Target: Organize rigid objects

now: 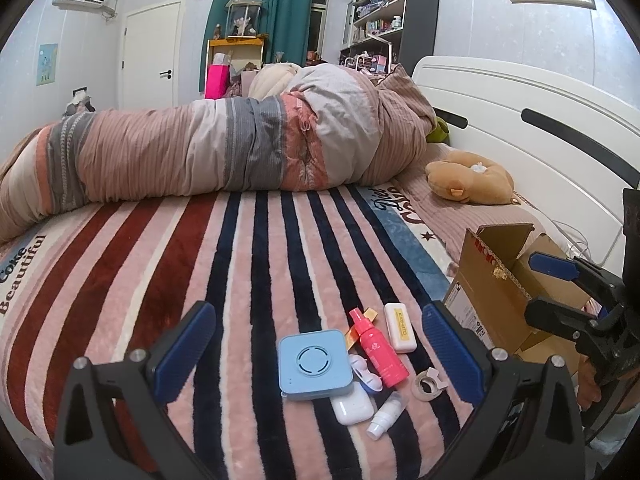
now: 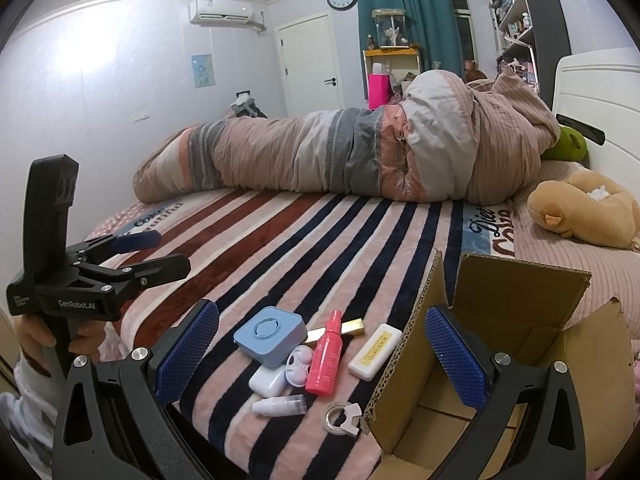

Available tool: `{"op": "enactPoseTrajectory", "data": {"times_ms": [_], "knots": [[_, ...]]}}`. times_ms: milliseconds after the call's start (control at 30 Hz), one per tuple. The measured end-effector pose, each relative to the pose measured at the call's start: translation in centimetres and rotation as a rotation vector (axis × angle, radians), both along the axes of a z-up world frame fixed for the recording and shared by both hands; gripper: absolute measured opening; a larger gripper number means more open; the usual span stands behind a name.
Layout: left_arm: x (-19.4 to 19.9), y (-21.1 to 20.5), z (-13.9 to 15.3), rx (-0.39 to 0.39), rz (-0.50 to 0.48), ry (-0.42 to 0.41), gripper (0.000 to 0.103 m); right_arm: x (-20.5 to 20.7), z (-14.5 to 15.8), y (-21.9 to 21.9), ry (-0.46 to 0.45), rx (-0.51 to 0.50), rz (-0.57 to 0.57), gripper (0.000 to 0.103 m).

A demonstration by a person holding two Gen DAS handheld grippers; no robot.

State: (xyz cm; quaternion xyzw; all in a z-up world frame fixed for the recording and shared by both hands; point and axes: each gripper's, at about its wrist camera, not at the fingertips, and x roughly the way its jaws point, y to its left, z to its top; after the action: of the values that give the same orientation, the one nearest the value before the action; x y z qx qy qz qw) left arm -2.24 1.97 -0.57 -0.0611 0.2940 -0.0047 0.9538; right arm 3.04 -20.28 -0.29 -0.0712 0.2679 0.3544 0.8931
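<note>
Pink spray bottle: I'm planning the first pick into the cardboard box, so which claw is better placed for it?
Probably the left claw: open, with the pink spray bottle between its fingers. The right claw, also open, sits partly over the cardboard box.

Home bedroom: bed (image 1: 280, 240), rolled quilt (image 1: 240, 144), bookshelf (image 1: 384, 12).

Plush striped blanket (image 2: 320, 240), corrugated cardboard box (image 2: 520, 292), glossy plastic pink bottle (image 2: 325, 360).
</note>
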Motion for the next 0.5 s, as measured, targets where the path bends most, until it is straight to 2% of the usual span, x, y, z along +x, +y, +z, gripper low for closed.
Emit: {"op": "enactPoseTrajectory", "data": {"times_ms": [133, 200, 267, 367, 500], "knots": [[0.0, 0.0, 0.0, -0.003, -0.003, -0.002, 0.103, -0.1, -0.1, 0.2, -0.003, -0.007, 0.002, 0.101], [-0.1, 0.3, -0.2, -0.017, -0.013, -0.008, 0.103, -0.3, 0.0, 0.5, -0.007, -0.013, 0.004, 0.087], [-0.1, 1.1, -0.5, -0.041, -0.026, -0.020, 0.103, -0.5, 0.1, 1.1, -0.015, -0.034, 0.000, 0.084], [0.0, 2.9, -1.2, -0.062, -0.031, -0.015, 0.103, -1.1, 0.3, 3.2, -0.014, -0.064, 0.035, 0.067], [0.7, 5.1, -2.8, -0.004, 0.001, 0.027, 0.103, -1.5, -1.5, 7.4, 0.052, -0.111, 0.120, 0.058]]}}
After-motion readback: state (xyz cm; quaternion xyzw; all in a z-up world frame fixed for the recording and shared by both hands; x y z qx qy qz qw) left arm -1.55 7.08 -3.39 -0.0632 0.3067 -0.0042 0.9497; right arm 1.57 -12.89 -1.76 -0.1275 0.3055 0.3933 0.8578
